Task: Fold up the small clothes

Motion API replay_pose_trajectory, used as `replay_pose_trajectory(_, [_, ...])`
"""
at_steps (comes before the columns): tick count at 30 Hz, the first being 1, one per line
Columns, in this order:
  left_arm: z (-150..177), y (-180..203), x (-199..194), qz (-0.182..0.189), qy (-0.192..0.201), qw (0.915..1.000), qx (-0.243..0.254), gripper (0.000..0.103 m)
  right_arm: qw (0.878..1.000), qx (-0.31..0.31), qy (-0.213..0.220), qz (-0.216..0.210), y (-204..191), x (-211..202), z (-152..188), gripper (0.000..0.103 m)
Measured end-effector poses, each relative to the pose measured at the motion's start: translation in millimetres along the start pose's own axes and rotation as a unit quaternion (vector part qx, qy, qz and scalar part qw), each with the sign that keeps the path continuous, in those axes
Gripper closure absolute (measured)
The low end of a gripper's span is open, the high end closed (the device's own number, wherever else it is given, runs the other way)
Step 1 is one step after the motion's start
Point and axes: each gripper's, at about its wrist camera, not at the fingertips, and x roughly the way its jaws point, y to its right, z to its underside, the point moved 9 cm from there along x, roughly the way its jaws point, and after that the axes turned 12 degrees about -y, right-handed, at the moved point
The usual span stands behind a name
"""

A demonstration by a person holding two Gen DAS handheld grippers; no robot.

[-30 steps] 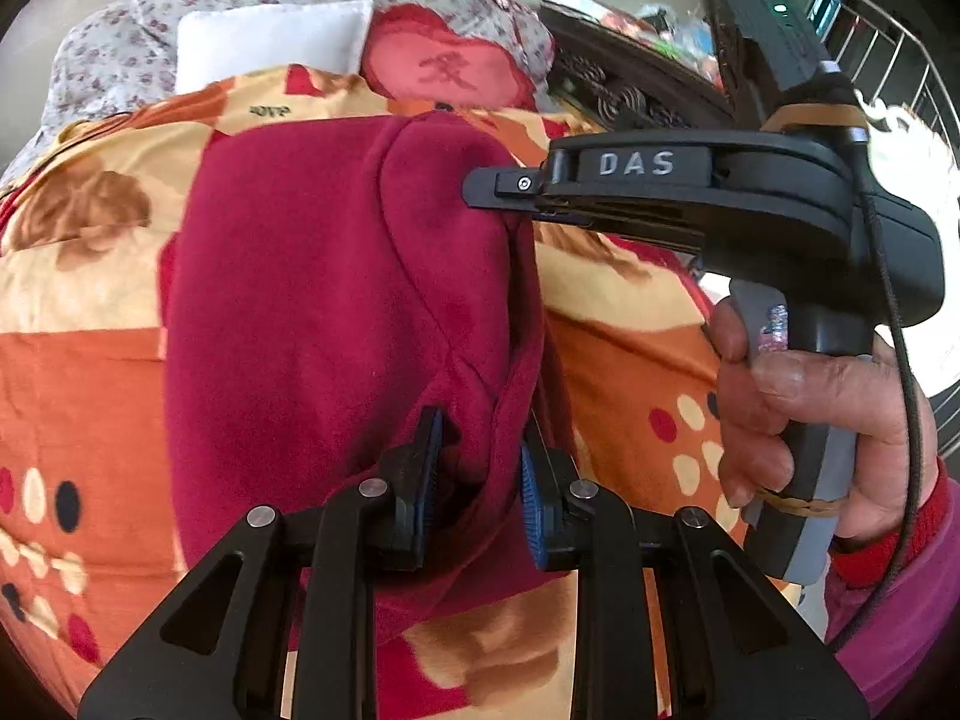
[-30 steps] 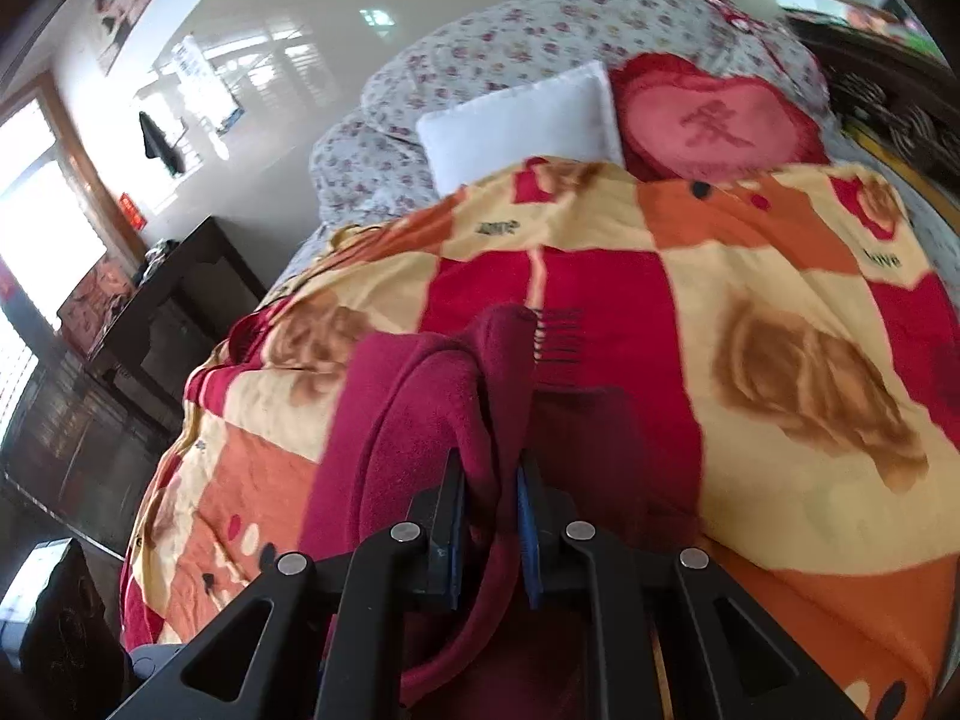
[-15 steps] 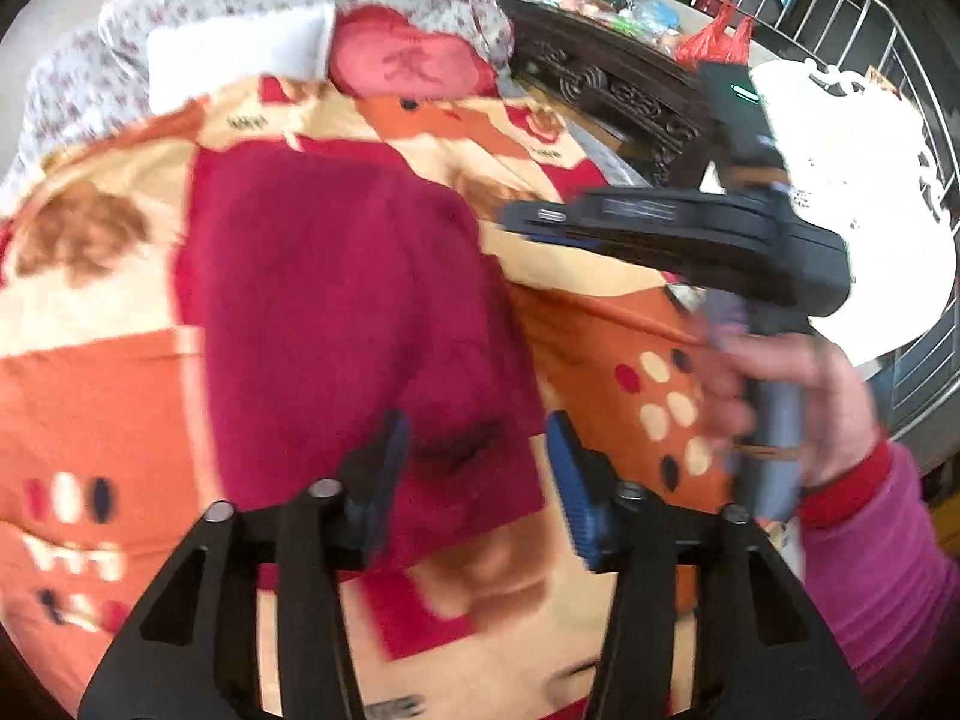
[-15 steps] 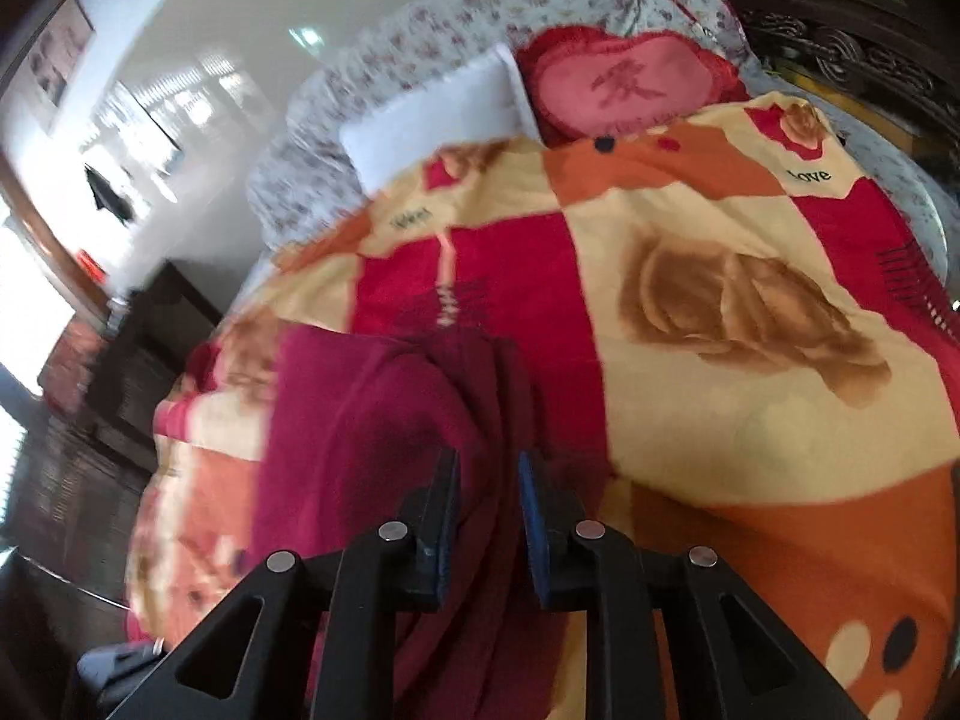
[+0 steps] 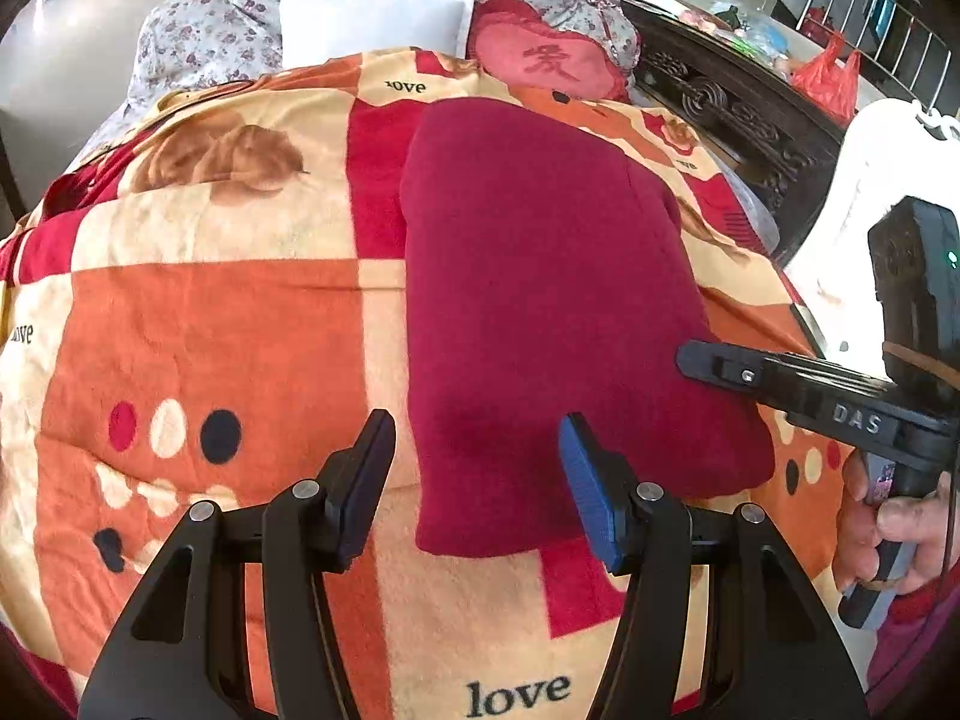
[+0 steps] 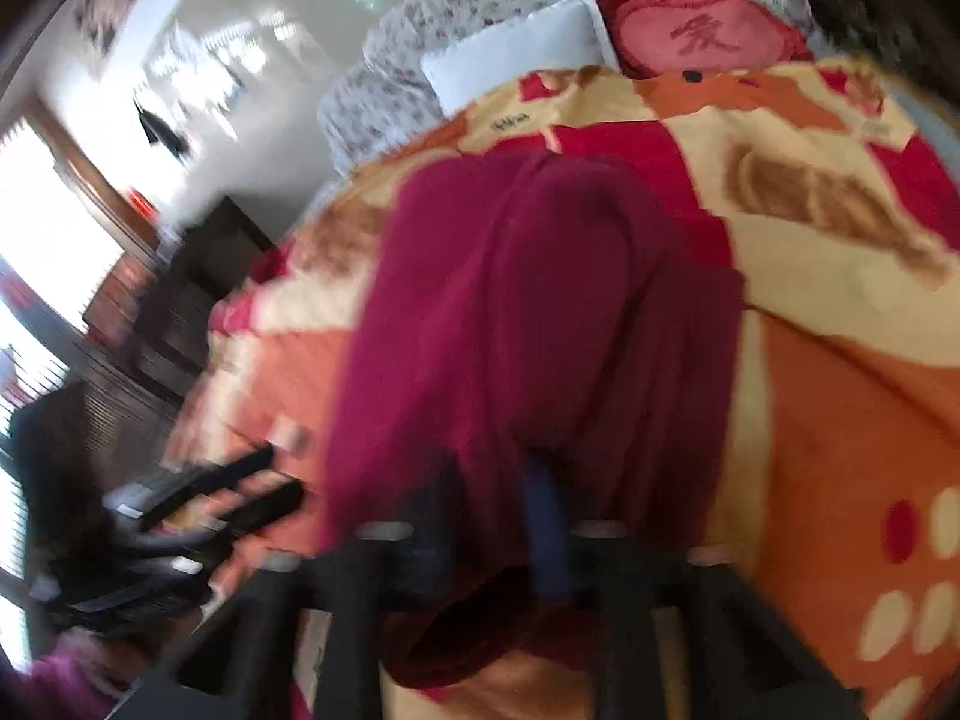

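A crimson garment (image 5: 540, 270) lies folded and flat on the patterned blanket (image 5: 210, 330). My left gripper (image 5: 477, 450) hovers open over the garment's near edge, its pads clear of the cloth. My right gripper (image 5: 684, 354) reaches in from the right, held by a hand (image 5: 900, 528), its tips at the garment's right edge. The right wrist view is blurred: the right gripper (image 6: 492, 504) has crimson cloth (image 6: 510, 300) between its narrow-set fingers, and its jaws are closing. The left gripper (image 6: 264, 486) shows there as a dark smear at the left.
At the head of the bed lie a white pillow (image 5: 372, 24) and a red heart cushion (image 5: 546, 60). Dark carved wooden furniture (image 5: 720, 102) runs along the right side. A white chair back (image 5: 870, 180) stands near the right hand.
My left gripper let go of the garment's edge, opened wide and drew back toward the near side. The garment dropped flat. My right gripper swung down to the garment's right edge.
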Motion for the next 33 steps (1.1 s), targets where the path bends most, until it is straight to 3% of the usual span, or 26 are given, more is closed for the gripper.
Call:
replay_pose_trajectory(3, [-3.4, 1.2, -4.6, -0.004, 0.017, 0.9998, 0.009, 0.046, 1.0, 0.001, 0.01, 0.02, 11.8, -12.3, 9.2, 0.09])
replay_pose_trajectory(8, [-7.9, -1.8, 5.9, -0.003, 0.007, 0.9999, -0.008, 0.046, 0.998, 0.007, -0.015, 0.057, 32.2, 12.2, 18.2, 0.09])
replay_pose_trajectory(10, [-11.4, -1.8, 5.9, -0.01, 0.011, 0.9998, -0.01, 0.046, 0.999, 0.015, -0.005, 0.048, 30.7, 5.6, 16.7, 0.09])
replay_pose_trajectory(12, [-16.7, -1.5, 3.5, -0.021, 0.021, 0.9995, -0.007, 0.046, 0.999, 0.023, 0.007, 0.033, 26.7, -8.7, 14.2, 0.081])
replay_pose_trajectory(14, [-21.8, -1.4, 2.7, -0.03, 0.029, 0.9991, -0.006, 0.046, 0.998, 0.023, 0.032, 0.052, 24.2, -25.3, 9.5, 0.075])
replay_pose_trajectory(19, [-34.1, -0.9, 8.5, -0.041, 0.035, 0.9985, -0.01, 0.046, 0.996, -0.006, 0.076, 0.053, 0.8, -48.4, -5.6, 0.075])
replay_pose_trajectory(25, [-50.2, -6.5, 29.1, -0.057, 0.026, 0.9978, -0.02, 0.046, 0.994, -0.025, 0.083, 0.067, -7.2, -25.0, -32.3, 0.075])
replay_pose_trajectory(29, [-60.9, -7.1, 41.4, -0.06, 0.02, 0.9979, -0.019, 0.046, 0.993, -0.016, 0.076, 0.093, 13.0, -7.9, -56.3, 0.075])
replay_pose_trajectory(33, [-70.7, -8.4, 53.4, -0.055, 0.006, 0.9982, -0.023, 0.043, 0.995, 0.001, 0.053, 0.09, 34.5, 11.6, -72.2, 0.075])
